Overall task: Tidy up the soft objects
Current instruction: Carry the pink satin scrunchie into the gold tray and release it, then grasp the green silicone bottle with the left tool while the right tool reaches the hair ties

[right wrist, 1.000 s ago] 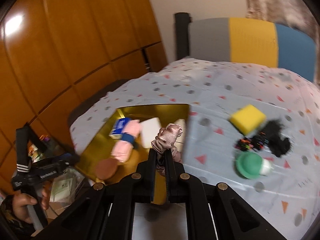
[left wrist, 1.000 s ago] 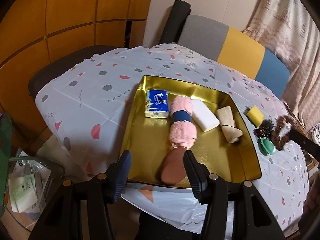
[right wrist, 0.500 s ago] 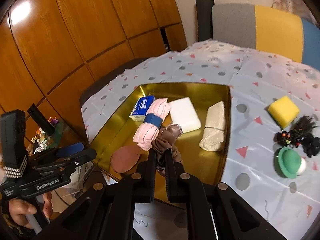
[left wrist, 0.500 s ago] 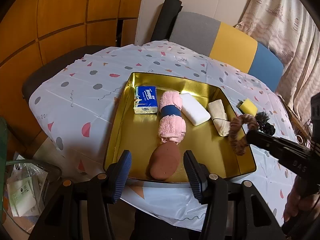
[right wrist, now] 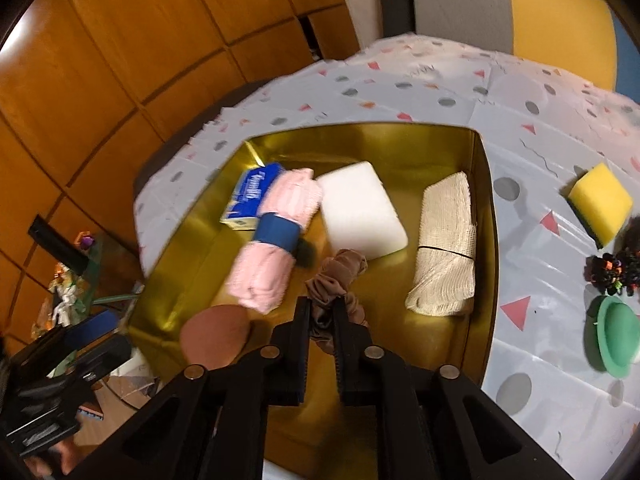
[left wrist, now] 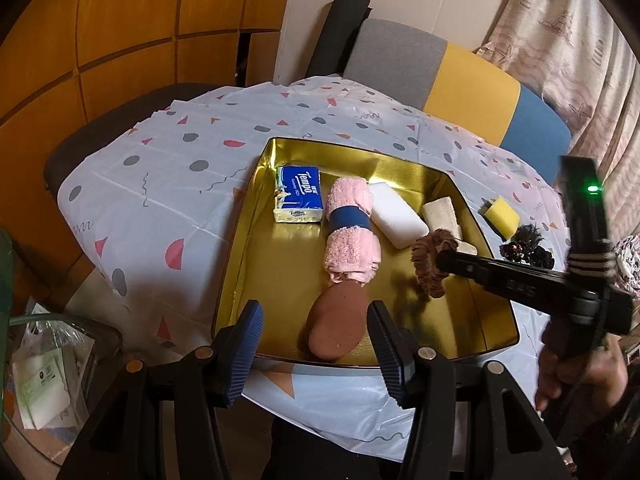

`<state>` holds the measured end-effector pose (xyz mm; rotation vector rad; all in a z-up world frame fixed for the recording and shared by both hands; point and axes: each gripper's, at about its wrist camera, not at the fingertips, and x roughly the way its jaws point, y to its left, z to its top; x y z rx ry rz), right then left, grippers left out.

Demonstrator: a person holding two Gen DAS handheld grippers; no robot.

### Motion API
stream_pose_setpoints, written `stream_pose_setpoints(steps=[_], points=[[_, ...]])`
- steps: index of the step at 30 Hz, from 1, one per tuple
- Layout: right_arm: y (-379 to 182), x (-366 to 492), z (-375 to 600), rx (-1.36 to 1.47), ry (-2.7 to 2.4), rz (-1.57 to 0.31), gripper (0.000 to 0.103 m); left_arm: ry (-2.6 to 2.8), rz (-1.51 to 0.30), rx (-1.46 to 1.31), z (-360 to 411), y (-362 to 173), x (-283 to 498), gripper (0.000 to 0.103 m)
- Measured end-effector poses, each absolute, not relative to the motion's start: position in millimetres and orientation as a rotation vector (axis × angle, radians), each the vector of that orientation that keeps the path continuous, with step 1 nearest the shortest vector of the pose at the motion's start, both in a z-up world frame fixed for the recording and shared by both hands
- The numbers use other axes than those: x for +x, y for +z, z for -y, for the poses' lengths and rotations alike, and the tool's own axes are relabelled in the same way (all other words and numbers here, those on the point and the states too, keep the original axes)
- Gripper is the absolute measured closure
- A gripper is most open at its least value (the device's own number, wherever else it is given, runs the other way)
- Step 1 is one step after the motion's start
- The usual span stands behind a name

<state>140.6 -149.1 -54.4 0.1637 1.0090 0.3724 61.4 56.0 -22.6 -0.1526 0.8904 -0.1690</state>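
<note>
Gold-coloured tray (left wrist: 256,240) lies on the desk (left wrist: 160,184) just ahead of the left tool (left wrist: 312,344), whose blue-padded jaws stand apart with nothing between them. Beyond that tool, inside the tray, sit a brown oval pad (left wrist: 338,326), a blue tissue pack (left wrist: 299,193), a pink rolled towel (left wrist: 350,236), a white sponge (left wrist: 398,214) and a beige cloth roll (right wrist: 446,248). Further right, the right tool (right wrist: 322,320) is over the tray, its jaws opening with a brown scrunchie (right wrist: 340,276) between them. Right of it, outside the tray, lie a yellow sponge (right wrist: 600,204), dark hair ties (right wrist: 612,268) and a green cap (right wrist: 616,338).
</note>
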Motion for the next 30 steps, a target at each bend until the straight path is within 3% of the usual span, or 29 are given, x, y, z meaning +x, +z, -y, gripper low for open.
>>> stream_pose_setpoints(steps=[5,6,9,17,21,30], points=[[-63.0,146.7,152.1,0.181,0.361,-1.029,0.083,-0.163,-0.889,-0.148,-58.6,-22.3,61.9,0.048],[-60.7,144.5,154.0,0.183,0.36,-1.018,0.078,-0.162,-0.889,-0.148,-58.8,-22.1,62.3,0.048],[-53.0,137.1,162.1,0.206,0.357,-0.991,0.045,-0.164,-0.884,-0.149,-58.3,-19.9,63.1,0.048],[-21.8,107.8,206.9,0.219,0.29,-0.895,0.044,-0.22,-0.868,-0.139,-43.2,-7.8,63.0,0.049],[-12.5,89.5,246.3,0.228,0.211,-0.86,0.035,-0.261,-0.872,-0.144,-31.0,-2.3,65.5,0.049],[-16.7,32.8,389.5,0.325,-0.098,-0.846,0.031,-0.521,-0.873,0.035,54.5,13.1,65.5,0.05]])
